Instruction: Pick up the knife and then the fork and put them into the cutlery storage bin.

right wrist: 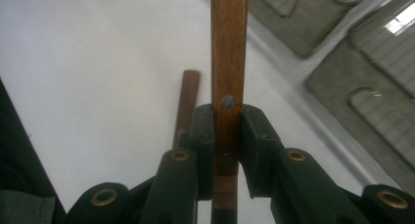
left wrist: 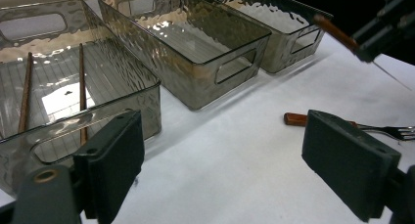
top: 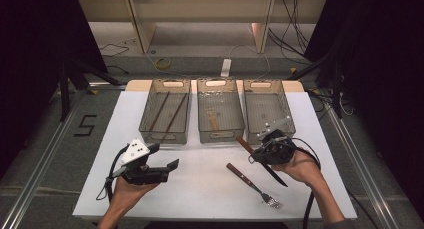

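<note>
Glossy wooden knife handle [right wrist: 228, 62], rippled translucent plastic bins [left wrist: 191, 53], matt white tabletop [top: 200, 184]

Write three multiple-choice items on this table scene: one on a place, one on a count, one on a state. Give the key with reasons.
1. Where do the two chopsticks lie?
A. In the left bin
B. In the middle bin
C. On the white table beside the fork

2. How many clear bins stand in the row?
A. Two
B. Three
C. Four

3. How does the right tool stand?
A. Open over the fork
B. Shut on nothing
C. Shut on the knife

Key: 1 A, the high view shows both sticks inside the left bin. 2 B, left, middle bin and right bin stand side by side. 3 C, the right gripper view shows its jaws clamped on the wooden handle of the knife; the fork lies on the table untouched.
</note>
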Motion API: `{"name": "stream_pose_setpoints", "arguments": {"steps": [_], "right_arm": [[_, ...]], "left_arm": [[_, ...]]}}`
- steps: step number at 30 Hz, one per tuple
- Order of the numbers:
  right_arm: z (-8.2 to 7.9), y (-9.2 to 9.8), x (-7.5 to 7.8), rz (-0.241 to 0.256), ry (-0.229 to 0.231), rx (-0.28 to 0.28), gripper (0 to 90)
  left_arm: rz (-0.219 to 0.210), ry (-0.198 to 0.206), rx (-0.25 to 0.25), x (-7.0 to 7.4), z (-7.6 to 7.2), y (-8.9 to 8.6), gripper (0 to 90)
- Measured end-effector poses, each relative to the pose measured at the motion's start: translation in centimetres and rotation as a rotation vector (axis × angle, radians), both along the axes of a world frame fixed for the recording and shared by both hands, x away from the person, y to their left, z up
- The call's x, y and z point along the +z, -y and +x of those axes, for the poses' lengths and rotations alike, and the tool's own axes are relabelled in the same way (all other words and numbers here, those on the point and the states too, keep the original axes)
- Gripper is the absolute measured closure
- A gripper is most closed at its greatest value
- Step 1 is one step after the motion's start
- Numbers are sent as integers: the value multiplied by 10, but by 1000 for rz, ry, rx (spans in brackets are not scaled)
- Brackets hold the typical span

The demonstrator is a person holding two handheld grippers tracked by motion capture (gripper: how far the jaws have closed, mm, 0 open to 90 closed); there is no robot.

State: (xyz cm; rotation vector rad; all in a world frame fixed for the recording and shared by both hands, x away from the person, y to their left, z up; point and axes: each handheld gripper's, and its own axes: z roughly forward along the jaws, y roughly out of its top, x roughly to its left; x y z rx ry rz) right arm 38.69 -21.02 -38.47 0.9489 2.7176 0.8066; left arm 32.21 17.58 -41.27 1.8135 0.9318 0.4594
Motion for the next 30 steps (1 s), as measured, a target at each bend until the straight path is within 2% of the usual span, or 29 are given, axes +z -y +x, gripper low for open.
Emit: {"name": "stream_pose_setpoints", "arguments": {"steps": [1, 5, 9, 15, 22, 30], "right_arm": [[0, 0, 0, 0, 0, 0, 778], [10, 7, 13, 58, 18, -33, 778], [21, 13, 32, 101, 44, -74, 779], [36, 17, 50, 126, 76, -109, 778], [55, 18, 61, 137, 94, -161, 779], [78, 22, 75, 177, 125, -219, 778]], "left_arm": [[2, 0, 1, 0, 0, 0, 154], [0, -1, 0, 0, 0, 0, 154], [-5, -1, 2, 0, 0, 0, 154], [-4, 0, 1, 0, 0, 0, 154], [-5, -1, 0, 0, 0, -1, 154], [-7, 1, -4, 0, 0, 0, 154]]}}
